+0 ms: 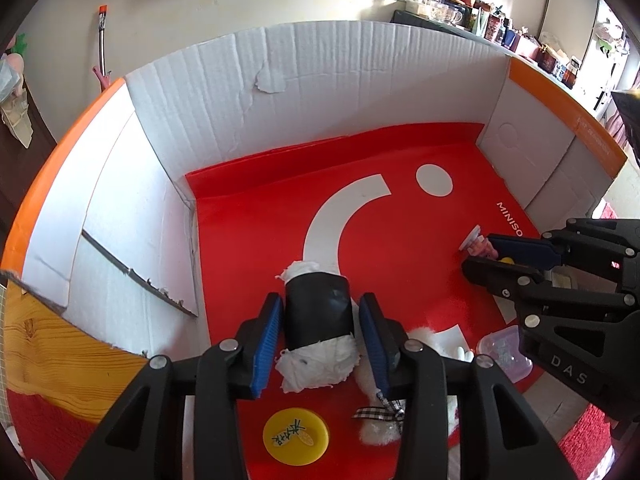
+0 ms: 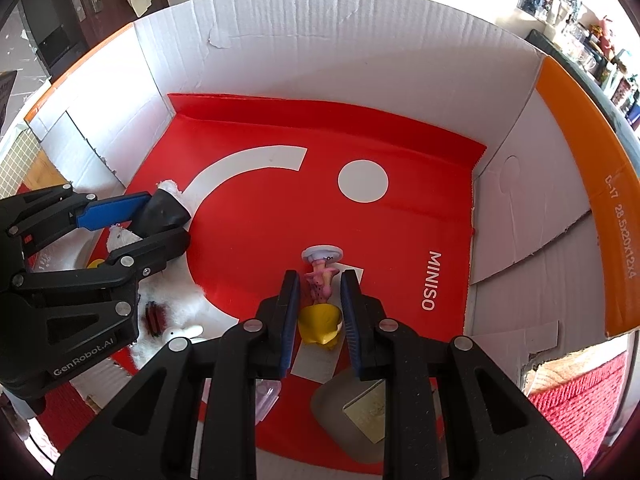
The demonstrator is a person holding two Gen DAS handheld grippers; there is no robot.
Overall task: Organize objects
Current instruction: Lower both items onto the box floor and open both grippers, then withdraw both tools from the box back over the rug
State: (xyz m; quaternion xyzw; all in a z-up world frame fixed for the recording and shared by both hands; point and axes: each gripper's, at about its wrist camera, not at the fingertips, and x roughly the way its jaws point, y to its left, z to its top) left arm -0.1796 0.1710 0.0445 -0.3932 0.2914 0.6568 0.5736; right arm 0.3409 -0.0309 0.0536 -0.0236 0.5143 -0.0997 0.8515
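Observation:
An open cardboard box (image 1: 320, 80) with white walls has a red MINISO sheet (image 1: 400, 240) on its floor. A white wadded roll with a black band (image 1: 316, 312) lies on the sheet. My left gripper (image 1: 322, 300) straddles it, blue pads close on both sides, a thin gap showing at the right pad; it looks open. In the right wrist view the left gripper (image 2: 168, 220) sits at the left around the same roll (image 2: 160, 210). My right gripper (image 2: 321, 280) is shut on a small pink figurine with a yellow skirt (image 2: 320, 322), whose white round base touches the sheet.
Near the box's front lie a yellow round lid (image 1: 296, 434), white fluff with a checked ribbon (image 1: 380, 420), a clear plastic tub (image 1: 504, 354), a tiny white rabbit (image 2: 180, 333) and a grey pouch (image 2: 340, 404). Outside the box is a wooden tabletop (image 1: 60, 352).

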